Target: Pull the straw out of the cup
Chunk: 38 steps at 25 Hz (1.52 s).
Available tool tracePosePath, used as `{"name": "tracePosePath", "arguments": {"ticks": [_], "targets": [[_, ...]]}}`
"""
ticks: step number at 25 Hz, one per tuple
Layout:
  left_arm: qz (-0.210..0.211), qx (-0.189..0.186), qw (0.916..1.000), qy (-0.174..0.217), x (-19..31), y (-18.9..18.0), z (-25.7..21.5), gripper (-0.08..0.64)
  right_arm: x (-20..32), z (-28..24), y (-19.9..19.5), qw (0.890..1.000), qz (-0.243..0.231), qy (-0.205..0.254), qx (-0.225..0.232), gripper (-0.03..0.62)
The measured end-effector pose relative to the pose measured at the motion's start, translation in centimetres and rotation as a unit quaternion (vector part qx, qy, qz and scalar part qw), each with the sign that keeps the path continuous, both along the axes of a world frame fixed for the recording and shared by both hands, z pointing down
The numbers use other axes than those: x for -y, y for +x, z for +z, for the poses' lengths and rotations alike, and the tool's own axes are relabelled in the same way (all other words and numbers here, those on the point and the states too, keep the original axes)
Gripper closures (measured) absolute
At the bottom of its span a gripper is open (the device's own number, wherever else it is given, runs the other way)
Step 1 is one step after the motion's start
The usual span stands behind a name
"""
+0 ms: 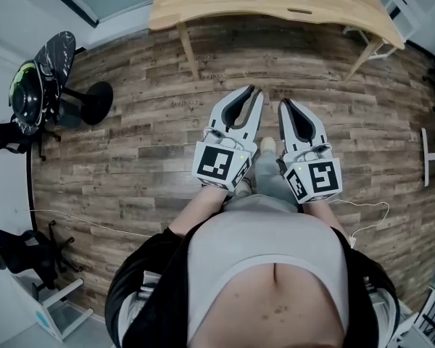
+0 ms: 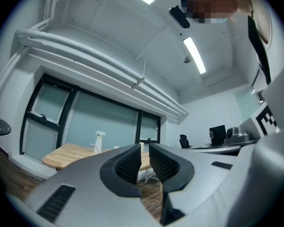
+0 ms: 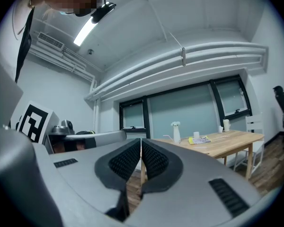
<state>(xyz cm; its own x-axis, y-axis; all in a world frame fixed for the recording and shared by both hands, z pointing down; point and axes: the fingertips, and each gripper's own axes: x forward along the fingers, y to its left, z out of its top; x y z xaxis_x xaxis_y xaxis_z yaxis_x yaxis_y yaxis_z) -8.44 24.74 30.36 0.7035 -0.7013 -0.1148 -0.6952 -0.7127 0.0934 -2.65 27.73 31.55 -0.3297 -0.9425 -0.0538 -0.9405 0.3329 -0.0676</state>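
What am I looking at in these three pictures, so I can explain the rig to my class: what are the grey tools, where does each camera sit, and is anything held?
A person stands on a wooden floor holding a hand-held two-jaw tool in each hand: the left gripper and the right gripper. The marker cubes are part of them. The head view comes from a camera on the person's head, looking down. The other two views come from cameras riding on each gripper, looking along its jaws. Ahead stands a wooden table with a white vase, a small cup, a taller cup and some papers; no straw can be made out from here. Nothing is held: the left jaws stand slightly apart, the right jaws are together, both empty.
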Motion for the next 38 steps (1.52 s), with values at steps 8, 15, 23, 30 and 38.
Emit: {"name": "tracePosePath", "arguments": {"ticks": [8,15,23,30,38], "targets": [[-0.011,0.007,0.9999,0.003,5.8,1.6,0.2,0.505,6.1,-0.2,2.1,1.000,-0.004,0.007,0.006,0.561],[-0.025,0.008,0.9996,0.003,12.8,3.7,-0.2,0.505,13.4,-0.9,4.1,1.000,-0.023,0.005,0.003,0.561],[-0.042,0.007,0.9991,0.000,19.8,7.0,-0.6,0.505,20.4,-1.4,7.0,0.999,-0.046,0.003,-0.007,0.561],[-0.054,0.004,0.9985,0.002,23.6,9.9,-0.9,0.505,24.5,-1.3,9.6,0.998,-0.065,0.002,-0.008,0.561],[-0.057,0.014,0.9982,-0.015,25.1,10.7,0.5,0.505,26.6,0.2,9.7,0.997,-0.081,-0.014,0.000,0.561]]}}
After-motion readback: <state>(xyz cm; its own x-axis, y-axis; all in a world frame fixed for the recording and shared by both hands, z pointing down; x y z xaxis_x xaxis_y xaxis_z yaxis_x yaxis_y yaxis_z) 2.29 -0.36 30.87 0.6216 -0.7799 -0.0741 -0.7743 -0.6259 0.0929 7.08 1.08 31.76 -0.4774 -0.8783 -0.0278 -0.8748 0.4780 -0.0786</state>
